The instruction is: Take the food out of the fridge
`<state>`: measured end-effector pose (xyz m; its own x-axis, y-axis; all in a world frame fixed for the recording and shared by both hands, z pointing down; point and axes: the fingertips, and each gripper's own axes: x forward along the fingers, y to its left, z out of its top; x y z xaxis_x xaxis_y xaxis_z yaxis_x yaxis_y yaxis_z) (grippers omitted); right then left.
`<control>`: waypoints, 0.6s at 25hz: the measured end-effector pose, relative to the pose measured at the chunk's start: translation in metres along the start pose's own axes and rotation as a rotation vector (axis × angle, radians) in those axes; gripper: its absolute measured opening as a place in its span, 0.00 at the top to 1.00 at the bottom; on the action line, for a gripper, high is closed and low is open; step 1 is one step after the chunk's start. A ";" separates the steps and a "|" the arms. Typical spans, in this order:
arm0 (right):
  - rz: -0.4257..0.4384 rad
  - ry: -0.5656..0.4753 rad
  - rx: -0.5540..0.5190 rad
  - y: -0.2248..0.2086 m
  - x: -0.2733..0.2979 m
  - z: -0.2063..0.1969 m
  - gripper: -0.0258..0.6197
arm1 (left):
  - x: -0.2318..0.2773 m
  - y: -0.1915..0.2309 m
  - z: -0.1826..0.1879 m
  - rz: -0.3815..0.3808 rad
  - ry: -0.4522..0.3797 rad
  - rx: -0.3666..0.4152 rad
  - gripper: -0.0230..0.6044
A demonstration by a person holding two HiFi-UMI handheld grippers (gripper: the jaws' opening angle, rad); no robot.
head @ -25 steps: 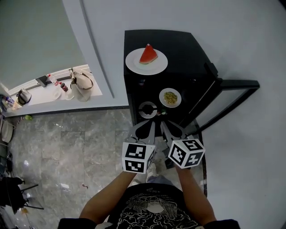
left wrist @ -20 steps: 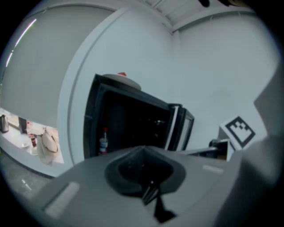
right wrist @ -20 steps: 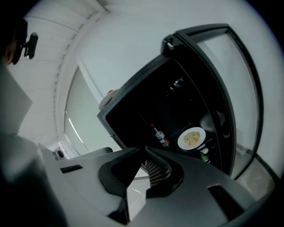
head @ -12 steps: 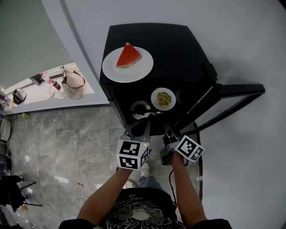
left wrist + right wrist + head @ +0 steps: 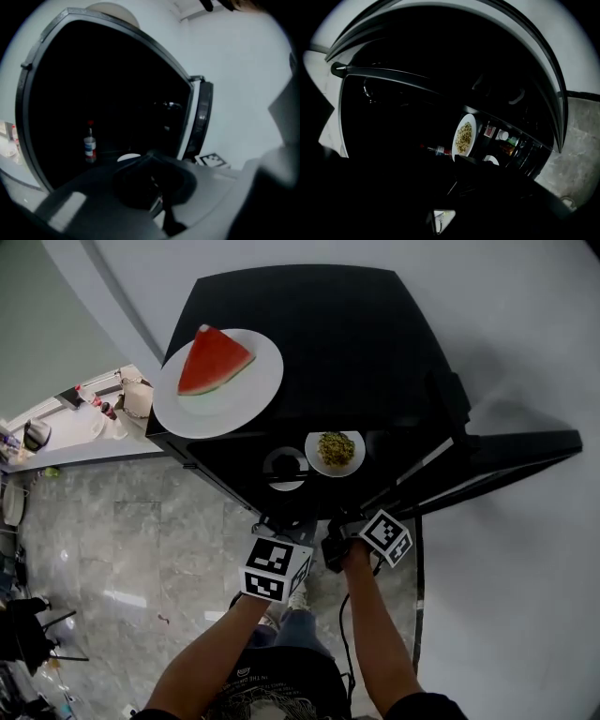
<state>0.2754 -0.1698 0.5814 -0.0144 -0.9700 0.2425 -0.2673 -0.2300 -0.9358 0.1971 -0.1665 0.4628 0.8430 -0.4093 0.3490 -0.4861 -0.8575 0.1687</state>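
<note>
Both jaw pairs closed, holding nothing: left gripper [image 5: 151, 157], right gripper [image 5: 457, 161], lower centre before open fridge [image 5: 356, 334]. Watermelon plate [image 5: 217, 381] upper left on top; small food plate [image 5: 335, 452] on shelf

I saw the fridge [image 5: 356, 343] top as smooth black with a faint sheen. The plate [image 5: 258, 395] looked glossy white, ceramic-like, and the watermelon slice [image 5: 211, 360] looked moist. The floor [image 5: 122, 540] was polished grey stone tile. My left claw [image 5: 150, 158] read as matt grey plastic.
</note>
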 end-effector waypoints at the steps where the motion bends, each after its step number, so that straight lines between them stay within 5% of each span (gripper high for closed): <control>1: -0.002 0.002 0.015 -0.005 0.005 0.000 0.95 | 0.004 0.000 -0.002 -0.002 0.009 0.005 0.96; 5: 0.003 -0.006 0.068 -0.015 0.019 0.005 0.87 | 0.013 0.001 -0.007 -0.008 0.032 0.011 0.96; 15: -0.033 -0.021 0.122 -0.030 0.039 0.010 0.87 | 0.018 0.020 -0.025 0.006 0.071 -0.002 0.96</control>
<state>0.2927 -0.2013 0.6158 0.0134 -0.9630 0.2691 -0.1486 -0.2681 -0.9519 0.1968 -0.1828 0.4952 0.8217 -0.3910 0.4147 -0.4916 -0.8544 0.1685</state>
